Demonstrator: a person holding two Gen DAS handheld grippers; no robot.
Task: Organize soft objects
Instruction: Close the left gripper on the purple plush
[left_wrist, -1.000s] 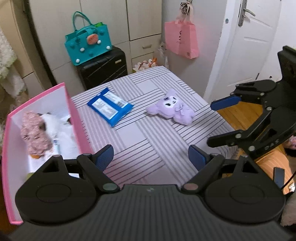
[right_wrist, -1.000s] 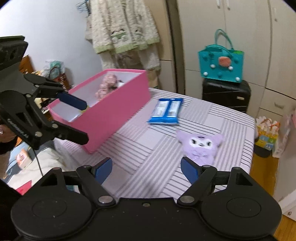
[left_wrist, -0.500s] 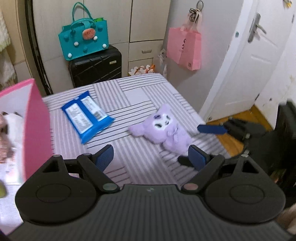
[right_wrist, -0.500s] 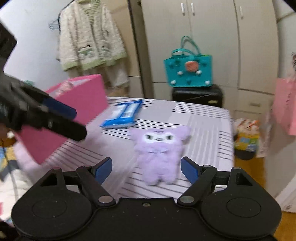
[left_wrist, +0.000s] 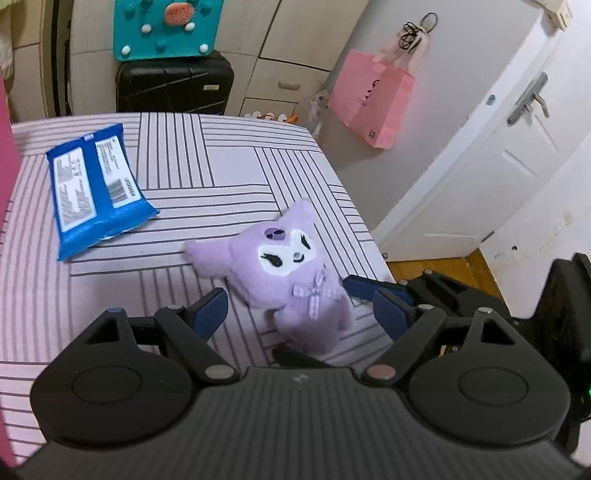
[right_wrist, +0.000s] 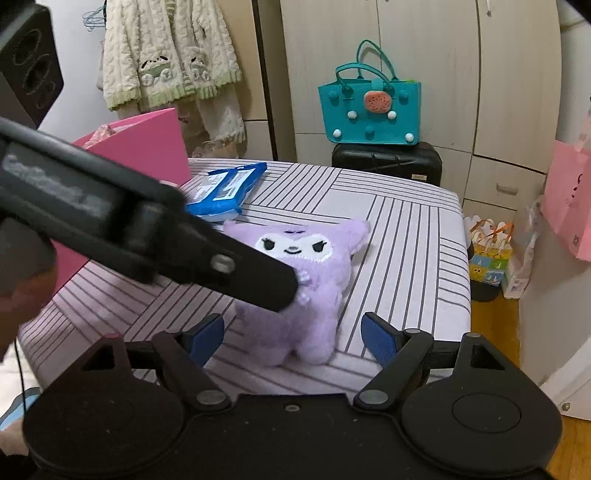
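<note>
- The purple plush toy (left_wrist: 291, 269) is lying face-up on the striped desk (left_wrist: 207, 162), near the blue packet (left_wrist: 92, 188).
- The left hand-held gripper (left_wrist: 299, 314) is spread wide, flanking the toy.
- The right hand-held gripper (right_wrist: 291, 336) is likewise released around it.

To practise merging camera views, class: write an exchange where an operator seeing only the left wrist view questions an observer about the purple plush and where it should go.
Operator: Where is the box?
Observer: The pink box stands beside the blue packet, beyond the purple plush.
Operator: Is the right gripper open?
Observer: Yes. The right gripper is open, its fingers on either side of the plush's feet.
Operator: Anything behind the box?
Observer: A cream cardigan hangs there.
</note>
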